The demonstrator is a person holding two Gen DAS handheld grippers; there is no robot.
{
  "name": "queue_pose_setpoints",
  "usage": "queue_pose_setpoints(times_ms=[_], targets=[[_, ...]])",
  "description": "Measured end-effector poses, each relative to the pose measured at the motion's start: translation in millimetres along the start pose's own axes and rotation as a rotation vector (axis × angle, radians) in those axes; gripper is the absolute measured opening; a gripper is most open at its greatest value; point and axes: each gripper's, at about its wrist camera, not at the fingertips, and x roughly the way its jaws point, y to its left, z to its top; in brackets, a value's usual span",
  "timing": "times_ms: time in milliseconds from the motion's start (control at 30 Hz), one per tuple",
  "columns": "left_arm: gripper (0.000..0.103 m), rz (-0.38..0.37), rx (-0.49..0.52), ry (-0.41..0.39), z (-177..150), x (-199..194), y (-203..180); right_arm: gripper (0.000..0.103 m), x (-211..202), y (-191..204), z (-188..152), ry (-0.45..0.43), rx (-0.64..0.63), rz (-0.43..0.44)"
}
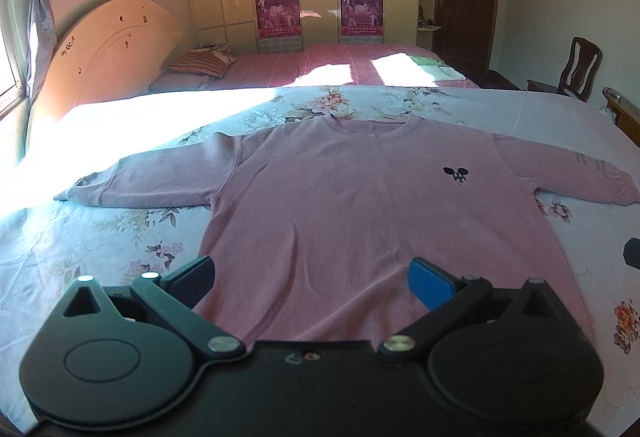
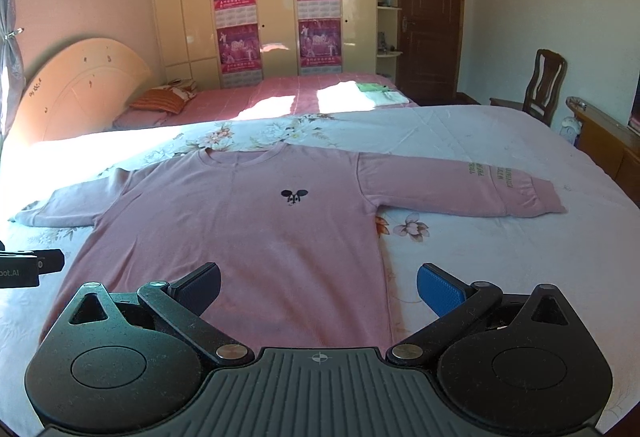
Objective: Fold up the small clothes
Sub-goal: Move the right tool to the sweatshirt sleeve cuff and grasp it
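A pink long-sleeved sweater [image 1: 328, 205] [image 2: 248, 229] lies flat and face up on the floral bedspread [image 1: 80, 237] [image 2: 500, 257], both sleeves spread out sideways, collar at the far side. A small dark emblem [image 1: 456, 175] [image 2: 294, 196] marks its chest. My left gripper [image 1: 312, 279] hovers open over the hem near the sweater's lower left part, nothing between its fingers. My right gripper [image 2: 320, 287] is open above the hem's lower right corner, its blue pad [image 2: 440, 293] over bare bedspread. The left gripper's tip [image 2: 24, 267] shows at the right wrist view's left edge.
A second bed with a pink cover [image 1: 340, 65] [image 2: 280, 93] stands behind, with a striped pillow [image 1: 200, 63] and folded cloths [image 2: 380, 93]. A wooden chair [image 1: 576, 65] [image 2: 540, 85] and a wooden cabinet [image 2: 604, 141] stand at the right. Strong sunlight falls on the bedspread's left side.
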Motion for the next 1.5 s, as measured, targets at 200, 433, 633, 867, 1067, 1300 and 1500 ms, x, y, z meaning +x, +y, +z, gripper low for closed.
queue_pose_setpoints(times_ms=[200,433,633,867,1067,1300,1500], targets=[[0.103,-0.037,-0.01,0.007,17,45,-21,0.103,47,-47,19,0.024,0.063,-0.029],[0.103,-0.022,-0.022,0.009,36,100,-49,0.102,103,-108,36,0.05,0.113,-0.076],[0.102,-0.024,0.001,0.019,53,150,-75,0.102,152,-163,44,0.068,0.15,-0.139],[0.099,-0.036,0.007,0.05,66,189,-98,0.073,199,-241,43,0.118,0.241,-0.268],[0.099,-0.013,0.026,0.065,73,209,-107,0.072,219,-295,43,0.154,0.349,-0.346],[0.099,0.001,0.034,0.079,77,220,-105,0.072,224,-330,43,0.158,0.47,-0.411],[0.082,-0.025,0.046,0.093,78,226,-99,0.031,231,-336,50,0.127,0.484,-0.413]])
